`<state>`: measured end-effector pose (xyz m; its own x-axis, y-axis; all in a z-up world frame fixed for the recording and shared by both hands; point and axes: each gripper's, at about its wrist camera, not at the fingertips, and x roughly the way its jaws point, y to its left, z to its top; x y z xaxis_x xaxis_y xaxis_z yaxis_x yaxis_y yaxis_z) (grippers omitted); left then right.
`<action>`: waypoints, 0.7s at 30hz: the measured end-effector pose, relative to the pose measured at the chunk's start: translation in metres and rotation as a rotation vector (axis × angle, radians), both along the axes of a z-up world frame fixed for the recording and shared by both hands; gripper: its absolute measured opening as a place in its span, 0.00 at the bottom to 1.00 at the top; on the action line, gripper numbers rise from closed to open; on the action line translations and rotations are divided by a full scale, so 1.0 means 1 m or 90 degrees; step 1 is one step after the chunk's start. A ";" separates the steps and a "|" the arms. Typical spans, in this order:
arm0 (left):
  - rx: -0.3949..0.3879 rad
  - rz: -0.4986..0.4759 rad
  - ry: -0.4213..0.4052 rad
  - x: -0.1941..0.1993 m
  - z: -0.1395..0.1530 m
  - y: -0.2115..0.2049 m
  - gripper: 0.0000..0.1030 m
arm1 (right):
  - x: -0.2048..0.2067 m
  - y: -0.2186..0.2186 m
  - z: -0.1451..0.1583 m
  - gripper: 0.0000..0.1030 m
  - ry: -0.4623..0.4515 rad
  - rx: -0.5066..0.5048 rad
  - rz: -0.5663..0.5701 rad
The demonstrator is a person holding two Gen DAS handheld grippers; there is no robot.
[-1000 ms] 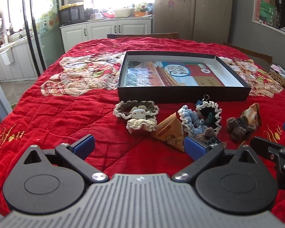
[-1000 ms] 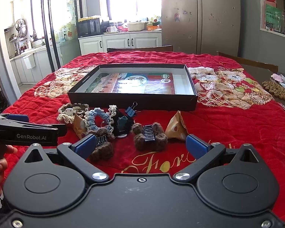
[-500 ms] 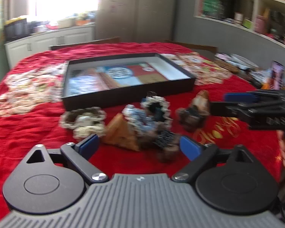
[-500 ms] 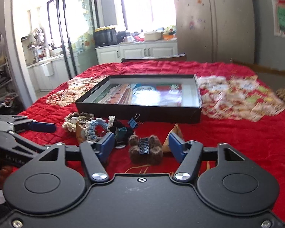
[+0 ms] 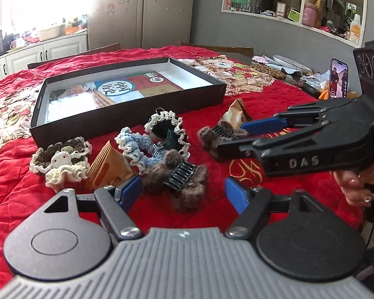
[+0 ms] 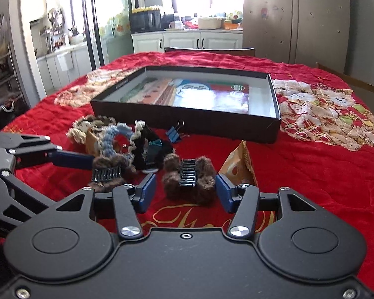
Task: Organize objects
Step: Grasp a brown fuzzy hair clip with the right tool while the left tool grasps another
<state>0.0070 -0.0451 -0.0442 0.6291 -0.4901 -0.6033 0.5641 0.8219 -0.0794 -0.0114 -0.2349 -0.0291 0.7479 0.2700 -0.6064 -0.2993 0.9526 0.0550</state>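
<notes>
Two brown furry hair claws lie on the red cloth. My left gripper [image 5: 182,194] is open, its jaws on either side of the near claw [image 5: 179,177]. My right gripper [image 6: 185,193] is open, its jaws on either side of the other claw [image 6: 189,178], which also shows in the left wrist view [image 5: 217,134]. The black shallow box [image 5: 127,114] lies behind the pile; it also shows in the right wrist view [image 6: 187,122]. Crocheted scrunchies [image 5: 139,147], a ghost-faced crochet piece [image 5: 62,159] and brown paper packets [image 5: 107,167] lie in the pile.
A blue binder clip [image 6: 174,133] lies before the box. A second packet [image 6: 236,164] sits right of my right gripper. A phone [image 5: 339,78], plates and clutter stand at the table's far right. Chairs stand behind the table.
Both grippers moved in toward the pile and narrowed; each now brackets a furry claw. The left camera swung right, bringing the right gripper into its view.
</notes>
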 end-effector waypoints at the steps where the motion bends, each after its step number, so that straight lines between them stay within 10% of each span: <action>1: -0.001 0.000 0.000 0.001 0.000 0.000 0.78 | 0.002 0.001 -0.002 0.50 0.002 -0.004 -0.001; 21: -0.006 0.018 0.000 0.007 0.002 0.000 0.46 | 0.008 0.007 -0.006 0.36 -0.003 -0.028 0.005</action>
